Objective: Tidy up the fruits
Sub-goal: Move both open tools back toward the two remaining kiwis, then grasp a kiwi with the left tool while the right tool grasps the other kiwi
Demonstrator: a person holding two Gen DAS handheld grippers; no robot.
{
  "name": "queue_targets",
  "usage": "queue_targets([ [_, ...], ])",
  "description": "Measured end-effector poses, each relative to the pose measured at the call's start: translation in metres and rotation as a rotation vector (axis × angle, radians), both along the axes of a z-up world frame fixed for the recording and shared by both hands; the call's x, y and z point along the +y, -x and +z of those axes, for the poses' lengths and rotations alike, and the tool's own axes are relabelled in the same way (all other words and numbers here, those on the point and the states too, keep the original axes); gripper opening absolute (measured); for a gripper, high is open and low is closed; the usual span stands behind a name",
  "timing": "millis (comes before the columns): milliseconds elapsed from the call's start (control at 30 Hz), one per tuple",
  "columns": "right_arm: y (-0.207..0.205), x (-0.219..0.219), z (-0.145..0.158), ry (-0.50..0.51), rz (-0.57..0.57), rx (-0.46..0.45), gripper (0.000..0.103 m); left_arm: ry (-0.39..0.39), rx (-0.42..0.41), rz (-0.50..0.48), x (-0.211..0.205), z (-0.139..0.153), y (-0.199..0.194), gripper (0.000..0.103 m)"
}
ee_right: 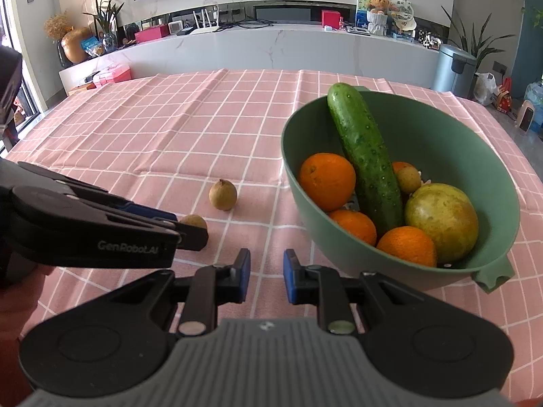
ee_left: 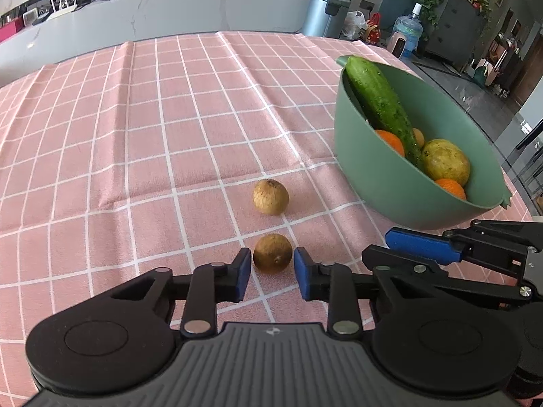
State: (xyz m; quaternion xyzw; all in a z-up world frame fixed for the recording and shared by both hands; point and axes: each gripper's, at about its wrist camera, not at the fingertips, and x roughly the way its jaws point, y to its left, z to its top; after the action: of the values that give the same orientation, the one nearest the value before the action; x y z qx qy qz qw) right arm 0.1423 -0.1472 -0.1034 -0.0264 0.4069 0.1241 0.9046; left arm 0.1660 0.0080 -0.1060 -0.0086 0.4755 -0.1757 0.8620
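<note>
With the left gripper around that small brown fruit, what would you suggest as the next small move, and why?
Probably close the left gripper: the near brown fruit sits between its open pads, not yet pinched, and the green bowl of fruit waits to the right.

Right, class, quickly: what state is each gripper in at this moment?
Left gripper: open, jaws either side of the near longan, not yet clamped.
Right gripper: open, holding nothing, beside the green bowl.
</note>
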Motion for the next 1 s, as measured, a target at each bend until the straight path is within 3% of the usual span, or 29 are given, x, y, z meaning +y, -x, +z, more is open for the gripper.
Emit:
queue_targets([
  [233, -0.004, 0.008, -0.002, 0.002, 0.016, 0.0, 0.016, 0.003, -0.019, 0.006, 0.003, 0.002, 0.003, 0.028],
  [467, -0.013, 0.029, 0.0, 0.012, 0.062, -0.03, 0.017, 0.005, -0.05, 0.092, 0.026, 0.017, 0.009, 0.028],
  [800, -0.035, 0.063, -0.006, 0.116, 0.104, -0.082, 0.018, 0.057, -0.075, 0.194, 0.054, 0.029, 0.002, 0.028],
  [933, -0.043, 0.07, -0.012, 0.136, 0.081, -0.071, 0.032, 0.073, -0.065, 0.204, 0.061, 0.027, 0.001, 0.028],
  [1000, -0.047, 0.072, -0.015, 0.14, 0.078, -0.067, 0.032, 0.081, -0.06, 0.206, 0.063, 0.025, 0.001, 0.028],
])
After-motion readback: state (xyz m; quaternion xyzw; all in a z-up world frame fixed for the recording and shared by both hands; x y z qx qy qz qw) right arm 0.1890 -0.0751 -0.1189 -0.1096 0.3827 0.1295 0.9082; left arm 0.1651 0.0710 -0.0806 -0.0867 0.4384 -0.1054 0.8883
